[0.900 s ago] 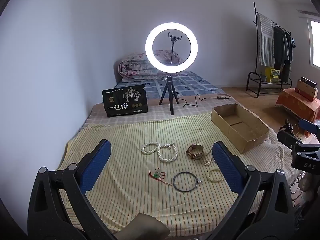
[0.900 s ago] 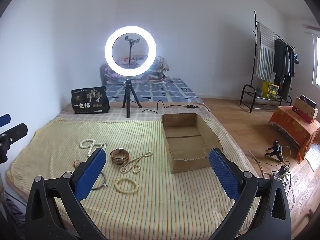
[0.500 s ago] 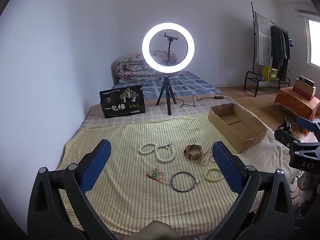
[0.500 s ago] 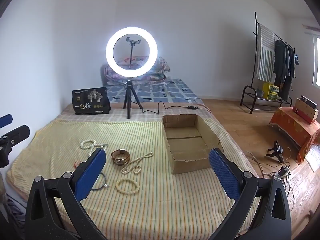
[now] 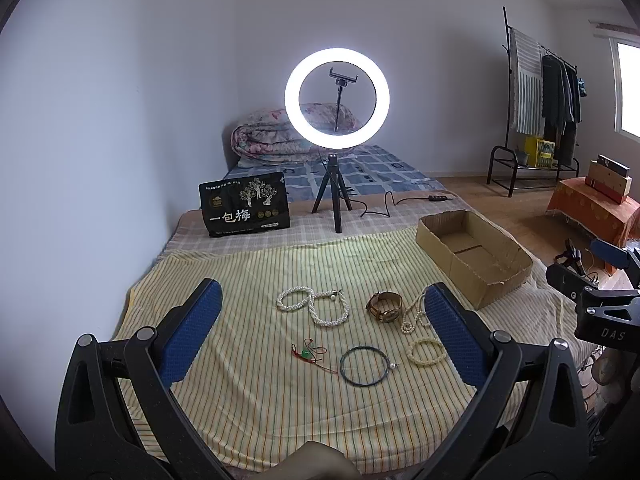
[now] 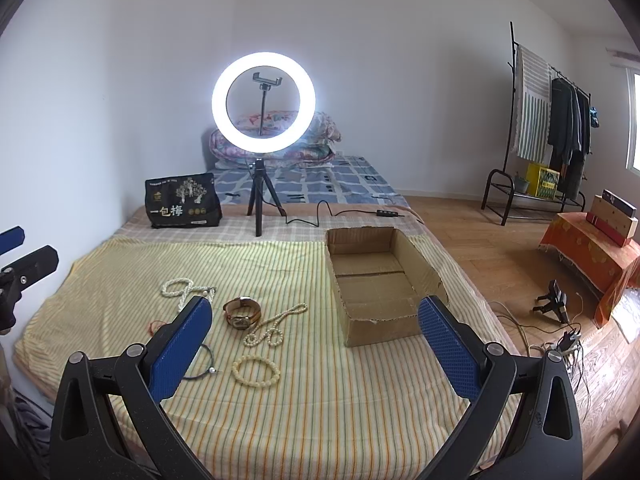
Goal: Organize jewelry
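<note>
Jewelry lies on a yellow striped cloth (image 5: 248, 400): a thick pearl necklace (image 5: 314, 308), a brown-strap watch (image 5: 385, 306), a thin pearl strand (image 5: 414, 314), a cream bead bracelet (image 5: 426, 353), a dark bangle (image 5: 364, 366) and a red-cord green pendant (image 5: 307, 354). An open cardboard box (image 5: 474, 258) sits at the right. My left gripper (image 5: 322, 326) is open and empty, held above the jewelry. My right gripper (image 6: 316, 338) is open and empty, near the box (image 6: 380, 280), with the watch (image 6: 242, 312) and bracelet (image 6: 256, 372) to its left.
A lit ring light on a tripod (image 5: 337, 100) and a black snack bag (image 5: 245, 209) stand behind the cloth. A folded quilt (image 5: 276, 138) lies by the wall. A clothes rack (image 5: 540, 92) and an orange-covered table (image 6: 588, 248) stand on the right.
Both grippers have drifted slightly, so the scene sits a little differently in each view. Both stay open and empty. The jewelry has not moved.
</note>
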Tool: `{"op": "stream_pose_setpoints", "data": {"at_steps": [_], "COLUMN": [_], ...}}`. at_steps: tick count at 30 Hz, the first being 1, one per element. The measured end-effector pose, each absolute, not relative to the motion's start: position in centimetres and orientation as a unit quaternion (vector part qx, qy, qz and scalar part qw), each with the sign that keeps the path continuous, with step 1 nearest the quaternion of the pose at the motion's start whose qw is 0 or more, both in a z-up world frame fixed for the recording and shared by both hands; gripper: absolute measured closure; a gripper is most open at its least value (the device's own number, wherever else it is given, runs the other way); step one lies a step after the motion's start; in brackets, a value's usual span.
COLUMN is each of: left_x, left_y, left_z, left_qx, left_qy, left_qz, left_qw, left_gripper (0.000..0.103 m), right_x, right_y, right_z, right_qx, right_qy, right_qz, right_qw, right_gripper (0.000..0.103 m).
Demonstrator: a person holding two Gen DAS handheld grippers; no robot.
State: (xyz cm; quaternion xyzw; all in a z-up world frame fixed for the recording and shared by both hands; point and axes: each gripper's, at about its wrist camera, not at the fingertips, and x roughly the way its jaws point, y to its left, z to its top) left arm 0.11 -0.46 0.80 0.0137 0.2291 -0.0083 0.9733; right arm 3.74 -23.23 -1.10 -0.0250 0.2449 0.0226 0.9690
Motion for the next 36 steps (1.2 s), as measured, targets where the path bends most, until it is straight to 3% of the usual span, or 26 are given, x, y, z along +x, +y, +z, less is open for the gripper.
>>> {"op": "stream_pose_setpoints", "data": {"at_steps": [36], "left_x": [0.2], "left_y": [0.2], "left_z": [1.7], "left_qx": [0.012], "left_qy": [0.224], "left_qz": [-0.006], "left_qw": [0.974], "left_gripper": [0.0], "right_x": [3.8], "right_y": [-23.3], "right_z": [-1.3], "right_qx": [-0.021], "right_qy": [0.251], "right_qz": [0.022], "right_qw": [0.968], "right_gripper": [0.001]}}
